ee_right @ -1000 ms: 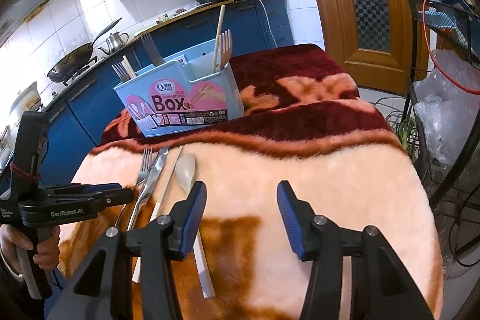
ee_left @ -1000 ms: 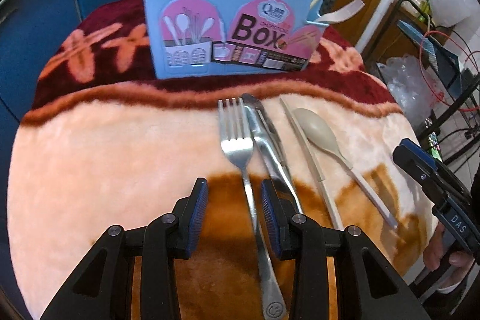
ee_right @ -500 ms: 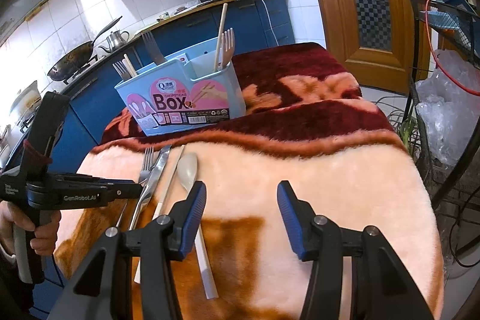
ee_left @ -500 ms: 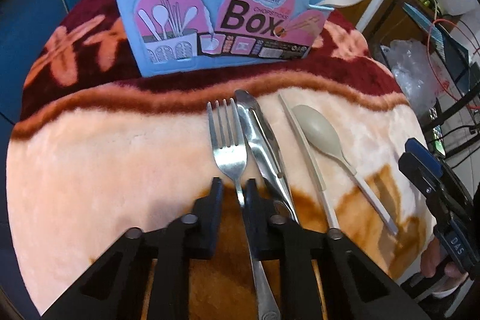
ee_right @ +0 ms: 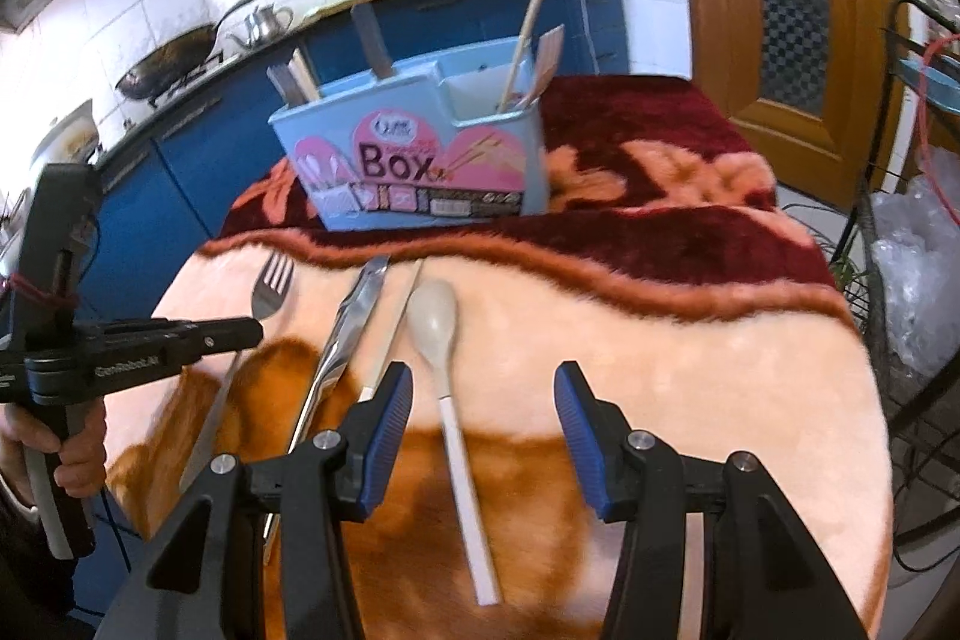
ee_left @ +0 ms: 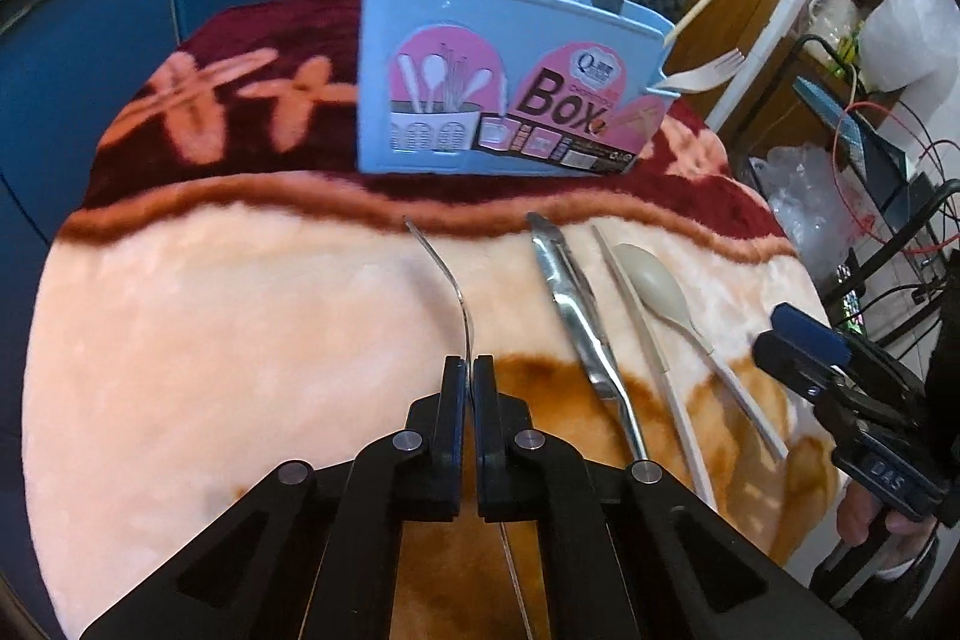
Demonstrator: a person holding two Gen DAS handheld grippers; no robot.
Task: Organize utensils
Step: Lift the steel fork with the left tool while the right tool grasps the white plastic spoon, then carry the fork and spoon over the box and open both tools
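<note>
My left gripper (ee_left: pixel 468 370) is shut on the handle of a metal fork (ee_left: pixel 447 274), which stands on edge with its tines pointing toward the blue utensil box (ee_left: pixel 498 88). In the right wrist view the same fork (ee_right: pixel 271 283) sticks out past the left gripper (ee_right: pixel 240 331). Right of it on the blanket lie a metal knife (ee_left: pixel 570 298), a beige knife (ee_left: pixel 636 316) and a beige spoon (ee_left: pixel 651 280). My right gripper (ee_right: pixel 483 388) is open, and the spoon (ee_right: pixel 433 316) runs its white handle through the gap between the fingers, untouched.
The box (ee_right: pixel 420 160) stands at the back on the dark red part of the blanket (ee_right: pixel 690 340), with chopsticks, a fork and a knife handle in it. A wire rack (ee_right: pixel 900 232) with cables stands off the table's right edge. Blue cabinets lie behind.
The left jaws closed on the fork handle. The fork turned onto its edge and shifted left, away from the metal knife. The right gripper swung left over the spoon.
</note>
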